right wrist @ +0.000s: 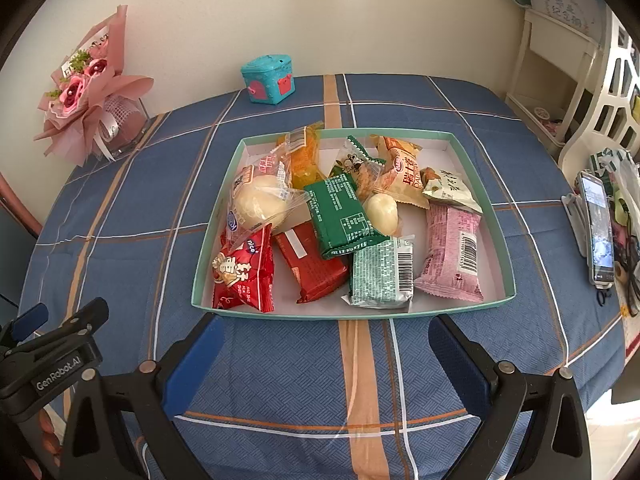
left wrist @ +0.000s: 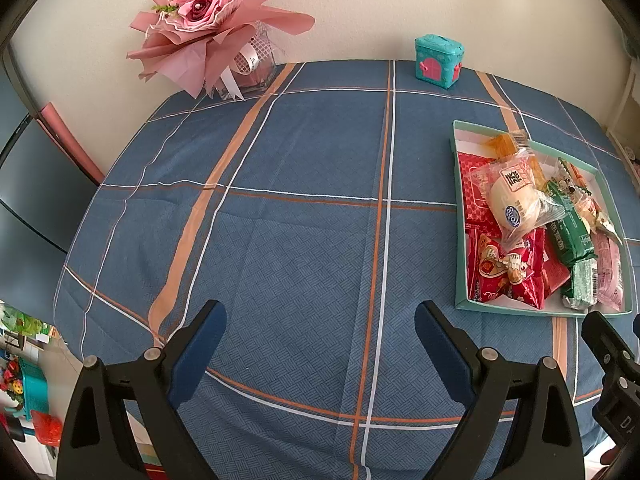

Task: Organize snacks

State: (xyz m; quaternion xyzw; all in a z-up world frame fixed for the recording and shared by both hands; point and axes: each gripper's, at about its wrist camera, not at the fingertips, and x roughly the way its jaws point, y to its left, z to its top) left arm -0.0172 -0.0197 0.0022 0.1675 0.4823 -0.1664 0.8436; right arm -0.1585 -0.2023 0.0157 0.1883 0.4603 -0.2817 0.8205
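Above the woven plaid cloth (left wrist: pixel 304 248), both grippers (left wrist: pixel 320 332) (right wrist: pixel 326 344) wide open, empty; crinkly packets in shallow tray (right wrist: pixel 502 236).

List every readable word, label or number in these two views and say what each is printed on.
"GenRobot.AI": on the left gripper body.
"nice": on the red snack packet.
"FLO...": partial card in the bouquet.
Chinese characters on several snack wrappers, not transcribed.
Barcode digits on the pink packet: too small to read.
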